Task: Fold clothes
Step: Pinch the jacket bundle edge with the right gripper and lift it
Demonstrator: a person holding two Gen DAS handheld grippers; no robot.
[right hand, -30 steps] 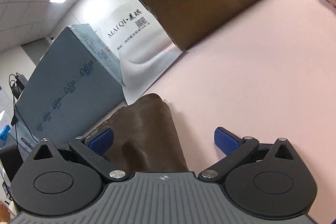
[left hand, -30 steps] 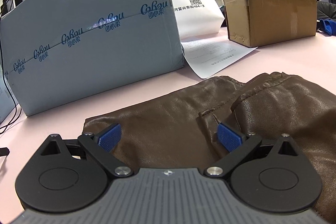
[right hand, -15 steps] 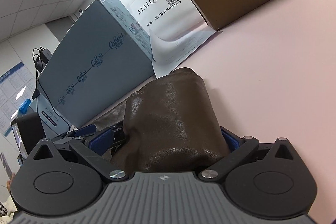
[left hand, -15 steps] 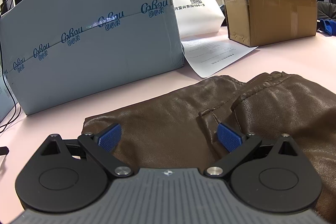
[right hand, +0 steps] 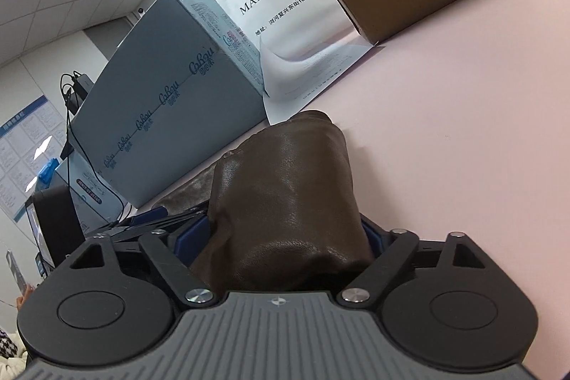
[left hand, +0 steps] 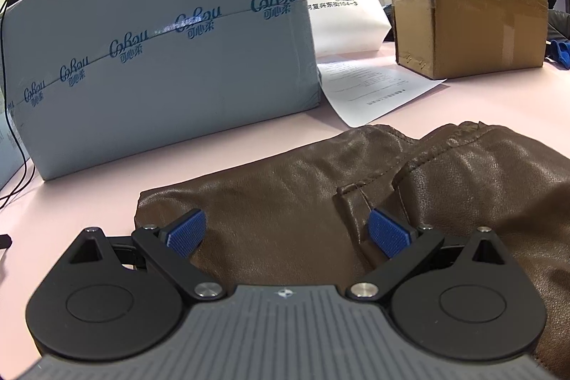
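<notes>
Two grippers at a brown leather garment (left hand: 285, 187) lying on the pink table (left hand: 107, 173). Left gripper (left hand: 286, 230) hovers over it, jaws apart; right gripper (right hand: 281, 237) is clamped on a thick rolled bunch. Leather looks heavy, supple, smooth and likely slippery; seamed edges probably offer the surest hold.

The brown leather jacket (left hand: 320, 187) lies on the pink table (left hand: 498, 98), under the left gripper (left hand: 286, 232). Behind it, at 11 o'clock, stands the big grey-blue box (left hand: 160, 59). At 12 o'clock lie the white paper sheet (left hand: 374, 88) and white printed bag (left hand: 342, 13), with the brown cardboard box (left hand: 463, 2) at 1 o'clock.
</notes>
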